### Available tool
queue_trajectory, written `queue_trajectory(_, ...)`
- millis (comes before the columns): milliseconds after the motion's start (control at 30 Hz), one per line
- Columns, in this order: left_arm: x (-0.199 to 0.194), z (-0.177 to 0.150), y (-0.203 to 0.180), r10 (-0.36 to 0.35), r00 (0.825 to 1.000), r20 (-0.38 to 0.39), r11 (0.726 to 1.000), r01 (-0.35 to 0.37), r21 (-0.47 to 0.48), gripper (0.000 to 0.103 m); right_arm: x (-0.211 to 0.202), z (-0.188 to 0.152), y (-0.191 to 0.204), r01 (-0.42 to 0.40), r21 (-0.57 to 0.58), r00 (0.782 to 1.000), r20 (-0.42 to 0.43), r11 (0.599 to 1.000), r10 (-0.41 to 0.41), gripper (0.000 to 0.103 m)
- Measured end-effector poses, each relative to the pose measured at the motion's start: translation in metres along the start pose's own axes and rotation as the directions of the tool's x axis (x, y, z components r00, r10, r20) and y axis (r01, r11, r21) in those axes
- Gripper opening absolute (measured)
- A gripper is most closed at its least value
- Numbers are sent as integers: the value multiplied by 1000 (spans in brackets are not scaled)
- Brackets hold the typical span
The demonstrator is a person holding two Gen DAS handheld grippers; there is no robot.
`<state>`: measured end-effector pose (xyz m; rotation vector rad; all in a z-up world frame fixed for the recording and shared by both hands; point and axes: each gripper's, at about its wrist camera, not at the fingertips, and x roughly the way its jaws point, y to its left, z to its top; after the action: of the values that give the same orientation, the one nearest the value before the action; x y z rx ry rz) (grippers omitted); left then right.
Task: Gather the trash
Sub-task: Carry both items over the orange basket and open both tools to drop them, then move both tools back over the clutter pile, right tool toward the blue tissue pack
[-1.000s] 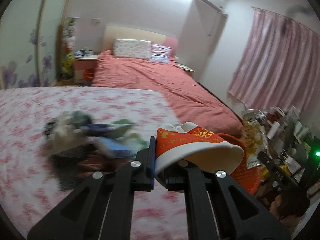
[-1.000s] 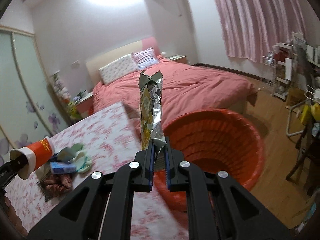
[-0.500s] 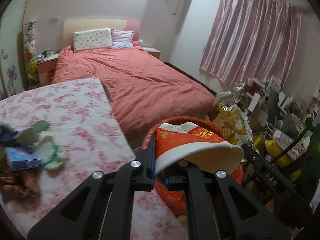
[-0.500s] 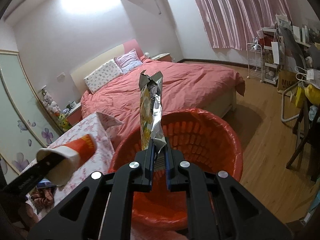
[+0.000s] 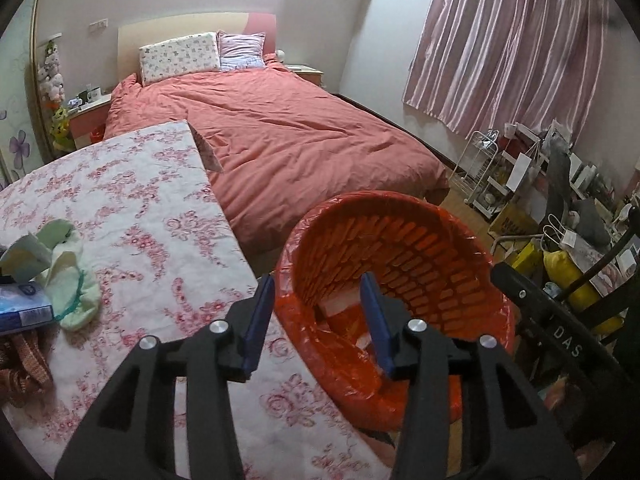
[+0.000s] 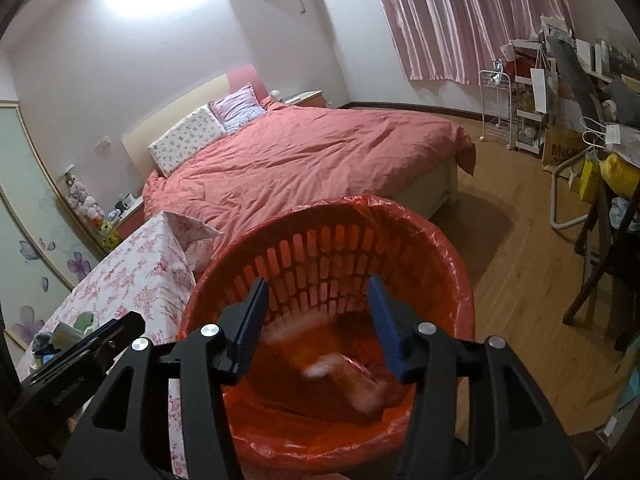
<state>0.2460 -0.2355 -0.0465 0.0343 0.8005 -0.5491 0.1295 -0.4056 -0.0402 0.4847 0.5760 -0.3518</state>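
An orange slatted trash basket [image 5: 432,240] with an orange liner stands on the floor beside the table; it also shows in the right wrist view [image 6: 320,252]. My left gripper [image 5: 318,320] is open and empty over its near rim. My right gripper [image 6: 316,320] is open and empty above the basket. A red and white paper cup [image 5: 344,308] lies inside. A blurred piece of trash [image 6: 340,376] is falling inside. More trash [image 5: 60,272] lies on the floral-clothed table [image 5: 140,208] at the left.
A bed with a red cover [image 5: 300,140] lies behind the basket. Cluttered shelves and bags [image 5: 560,216] stand at the right. Wooden floor [image 6: 520,280] lies right of the basket. My left gripper's body [image 6: 80,356] shows at the left in the right wrist view.
Both grippers opened over the basket. The paper cup left my left gripper and the foil wrapper left my right gripper; both dropped into the basket.
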Motion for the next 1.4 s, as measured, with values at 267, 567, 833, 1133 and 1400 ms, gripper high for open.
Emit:
queue_trajectory(267, -36, -13, 18, 71, 997, 41, 997, -72, 26, 57, -14, 1, 23, -2, -60, 1000, 5, 998, 3, 52)
queue_trajectory(567, -89, -34, 81, 211, 974, 84, 977, -208, -35, 68, -24, -13, 75, -67, -163, 997, -33, 984, 63, 52)
queue_trajectory(833, -137, -55, 159, 355, 930, 99, 929, -338, -149, 71, -29, -44, 147, -182, -281, 981, -116, 942, 155, 54)
queue_trajectory(1133, -180, -83, 240, 465, 883, 65, 857, -430, -284, 72, -16, -82, 237, -324, -348, 937, -248, 880, 246, 54)
queue_trajectory(1400, -203, -103, 276, 483, 874, 57, 831, -436, -346, 74, -8, -107, 300, -370, -393, 916, -303, 842, 262, 54)
